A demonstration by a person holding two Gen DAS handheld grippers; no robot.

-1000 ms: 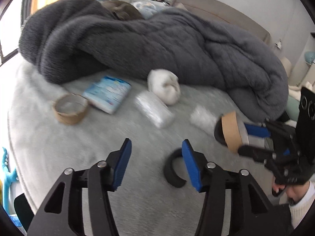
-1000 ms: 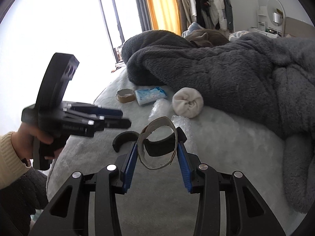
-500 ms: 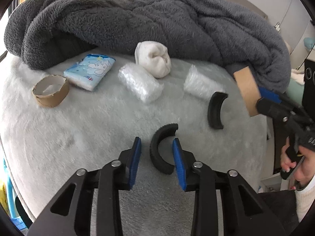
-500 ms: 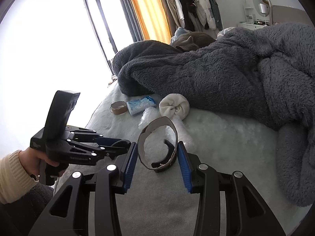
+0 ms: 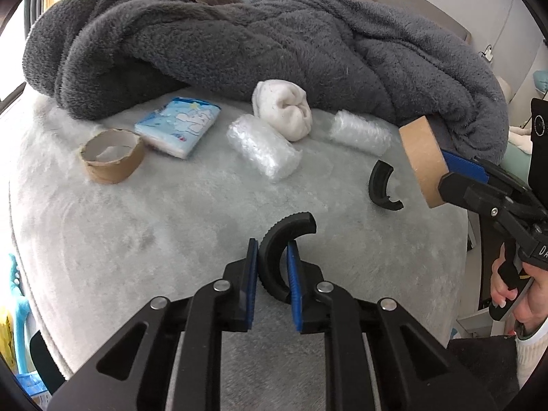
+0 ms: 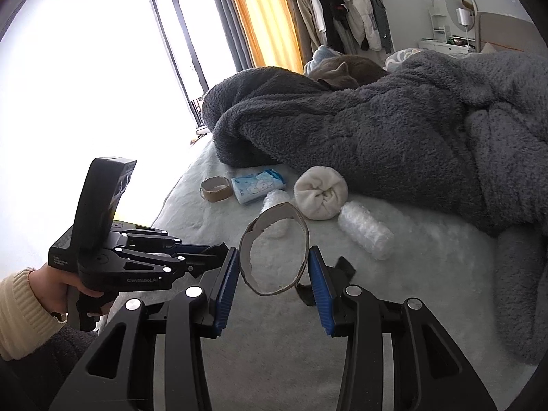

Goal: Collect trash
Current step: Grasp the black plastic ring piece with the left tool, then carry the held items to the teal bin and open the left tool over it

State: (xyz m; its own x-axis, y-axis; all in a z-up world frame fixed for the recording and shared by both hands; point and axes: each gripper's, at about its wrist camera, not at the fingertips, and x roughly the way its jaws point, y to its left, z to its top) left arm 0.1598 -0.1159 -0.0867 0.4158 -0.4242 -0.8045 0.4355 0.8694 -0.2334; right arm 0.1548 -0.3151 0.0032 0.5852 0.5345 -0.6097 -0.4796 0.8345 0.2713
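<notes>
My left gripper (image 5: 272,252) is shut on a black curved plastic piece (image 5: 274,239) that lies on the pale fuzzy bed cover (image 5: 154,233). My right gripper (image 6: 274,267) is shut on a brown cardboard tape ring (image 6: 303,236) and holds it above the bed; that ring also shows at the right of the left wrist view (image 5: 424,161). A second black curved piece (image 5: 380,185) lies near it. Another cardboard ring (image 5: 113,157), a blue tissue pack (image 5: 178,125), two bubble-wrap rolls (image 5: 263,147) (image 5: 359,132) and a white rolled sock (image 5: 282,109) lie further back.
A big dark grey fleece blanket (image 5: 239,41) is heaped across the back of the bed. The bed edge drops off at the left and front. A window and orange curtain (image 6: 260,13) are behind, with a clothes rack (image 6: 342,10).
My left gripper moved forward and closed on the black curved piece. My right gripper kept its hold on the cardboard ring and lifted slightly to the right.
</notes>
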